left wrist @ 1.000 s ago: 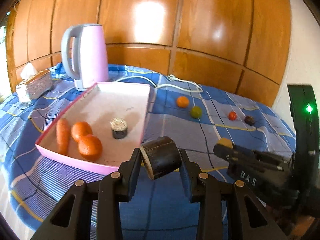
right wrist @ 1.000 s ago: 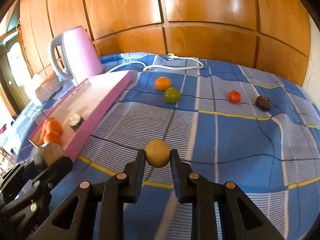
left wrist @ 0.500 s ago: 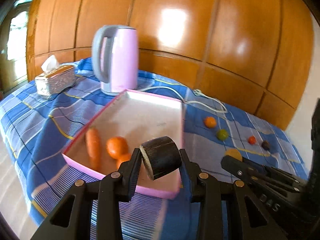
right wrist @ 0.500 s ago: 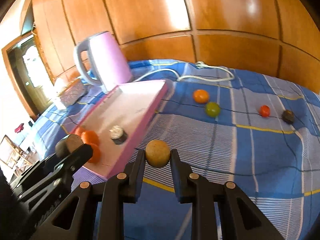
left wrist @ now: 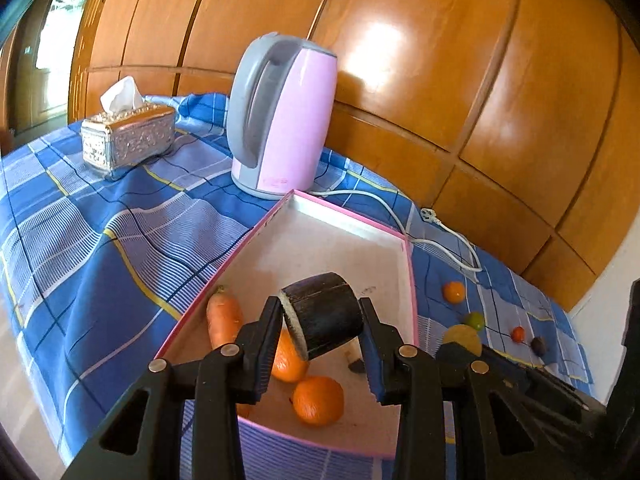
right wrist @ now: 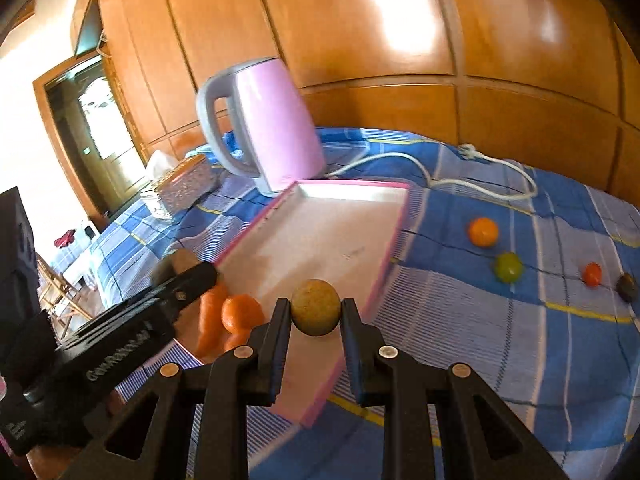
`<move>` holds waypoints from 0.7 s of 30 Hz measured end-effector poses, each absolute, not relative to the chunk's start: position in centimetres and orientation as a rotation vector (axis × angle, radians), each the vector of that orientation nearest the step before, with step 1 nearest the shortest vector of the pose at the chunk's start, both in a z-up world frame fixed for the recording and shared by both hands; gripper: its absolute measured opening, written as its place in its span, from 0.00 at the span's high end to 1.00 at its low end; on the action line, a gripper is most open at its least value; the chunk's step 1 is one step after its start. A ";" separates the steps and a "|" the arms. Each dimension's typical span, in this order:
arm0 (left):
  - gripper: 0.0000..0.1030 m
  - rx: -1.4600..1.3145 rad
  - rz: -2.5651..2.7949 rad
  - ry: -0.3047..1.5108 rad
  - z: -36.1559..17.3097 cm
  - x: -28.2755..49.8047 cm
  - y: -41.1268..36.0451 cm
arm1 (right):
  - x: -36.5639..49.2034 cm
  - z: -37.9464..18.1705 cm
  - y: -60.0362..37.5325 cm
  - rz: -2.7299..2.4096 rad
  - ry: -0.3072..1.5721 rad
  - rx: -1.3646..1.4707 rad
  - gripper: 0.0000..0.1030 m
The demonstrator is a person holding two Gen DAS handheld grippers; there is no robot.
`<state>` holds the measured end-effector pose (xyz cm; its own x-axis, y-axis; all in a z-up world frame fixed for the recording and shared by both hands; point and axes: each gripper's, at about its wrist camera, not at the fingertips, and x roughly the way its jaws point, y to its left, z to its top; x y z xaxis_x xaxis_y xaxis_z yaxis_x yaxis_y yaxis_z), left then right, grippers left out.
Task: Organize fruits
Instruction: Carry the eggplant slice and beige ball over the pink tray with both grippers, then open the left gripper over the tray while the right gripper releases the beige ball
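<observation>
My left gripper (left wrist: 320, 322) is shut on a dark eggplant chunk (left wrist: 326, 316) and hangs over the near end of the pink tray (left wrist: 410, 280). Below it in the tray lie a carrot (left wrist: 224, 318) and two oranges (left wrist: 318, 400). My right gripper (right wrist: 316, 314) is shut on a round tan fruit (right wrist: 316, 306) above the tray's (right wrist: 394, 248) right side. On the cloth to the right lie an orange fruit (right wrist: 483, 232), a green one (right wrist: 508, 267), a small red one (right wrist: 592, 274) and a dark one (right wrist: 627, 286).
A pink kettle (left wrist: 280, 120) stands behind the tray, its white cord (right wrist: 480, 172) trailing across the blue checked cloth (left wrist: 100, 240). A silver tissue box (left wrist: 128, 140) sits far left. Wooden panels back the table. The cloth drops off at the near left edge.
Both grippers have swung left with their loads, from over the bare cloth to over the near end of the tray. Grips are unchanged.
</observation>
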<state>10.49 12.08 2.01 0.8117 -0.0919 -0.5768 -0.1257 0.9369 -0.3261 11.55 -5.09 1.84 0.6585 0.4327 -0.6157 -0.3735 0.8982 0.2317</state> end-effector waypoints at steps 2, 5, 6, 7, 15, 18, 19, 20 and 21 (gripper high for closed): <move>0.61 -0.369 0.030 0.642 1.7 11.2 12.4 | 12.0 1.6 -4.1 0.471 0.720 0.069 0.75; 0.55 -0.395 0.039 0.655 1.2 11.8 13.2 | 12.6 1.0 -3.3 0.481 0.734 0.049 0.75; 0.55 -0.395 0.047 0.652 1.2 11.8 13.3 | 12.7 0.8 -3.1 0.481 0.737 0.048 0.74; 0.55 -0.391 0.057 0.649 1.1 11.8 13.4 | 12.7 0.6 -3.1 0.482 0.740 0.050 0.74; 0.55 -0.377 0.141 0.670 0.3 10.7 13.0 | 11.9 -0.4 -3.4 0.469 0.764 0.054 0.74; 0.55 -0.360 0.145 0.659 0.7 10.0 12.3 | 11.4 -0.5 -3.9 0.457 0.766 0.063 0.74; 0.55 -0.357 0.145 0.658 0.7 9.8 12.2 | 11.3 -0.4 -4.2 0.450 0.766 0.069 0.74; 0.55 -0.352 0.143 0.656 0.9 9.7 11.9 | 11.1 -0.4 -4.5 0.445 0.766 0.074 0.74; 0.55 -0.349 0.140 0.654 0.9 9.5 11.7 | 10.9 -0.4 -4.8 0.437 0.766 0.078 0.74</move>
<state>9.46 11.68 0.95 0.7869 0.0183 -0.6168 -0.2355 0.9328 -0.2729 10.93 -4.77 -0.42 0.6362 0.4100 -0.6535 -0.3540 0.9078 0.2250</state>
